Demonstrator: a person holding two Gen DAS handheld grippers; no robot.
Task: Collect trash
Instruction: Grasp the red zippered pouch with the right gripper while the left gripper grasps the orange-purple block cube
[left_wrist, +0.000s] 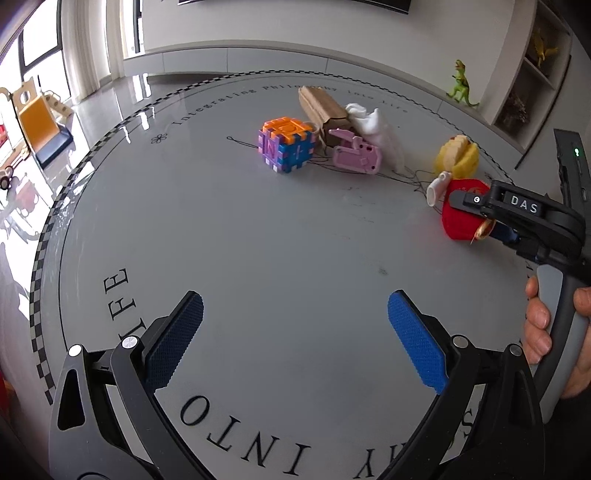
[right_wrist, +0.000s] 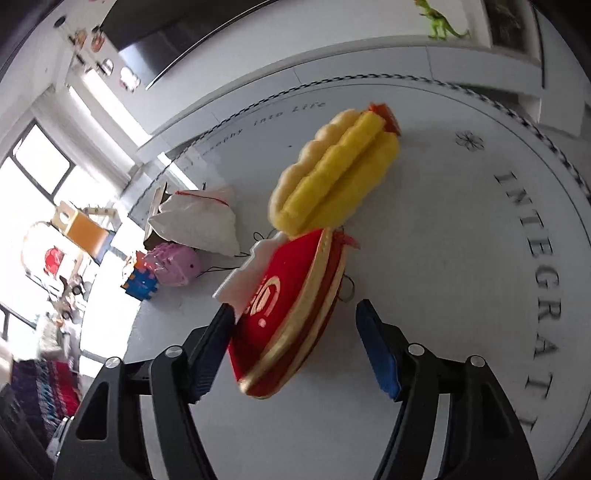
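Note:
On the round grey table (left_wrist: 277, 240) lie a colourful block cube (left_wrist: 286, 144), a brown paper bag (left_wrist: 321, 109), a pink pig toy (left_wrist: 356, 153), a crumpled white bag (left_wrist: 373, 125), a yellow plush hot dog (left_wrist: 458, 155) and a red-and-gold pouch (left_wrist: 460, 218). My left gripper (left_wrist: 295, 332) is open and empty over the near table. My right gripper (right_wrist: 295, 347) is open with its fingers on either side of the red pouch (right_wrist: 291, 306); the left pad touches it. The hot dog (right_wrist: 332, 173) lies just beyond, the white bag (right_wrist: 199, 225) and the pig (right_wrist: 175, 267) farther left.
Thin black strings (left_wrist: 406, 177) trail across the table among the items. A white plastic piece (right_wrist: 247, 273) lies against the red pouch. A green dinosaur figure (left_wrist: 460, 86) stands on the white cabinet behind the table. A shelf unit (left_wrist: 532, 74) is at the far right.

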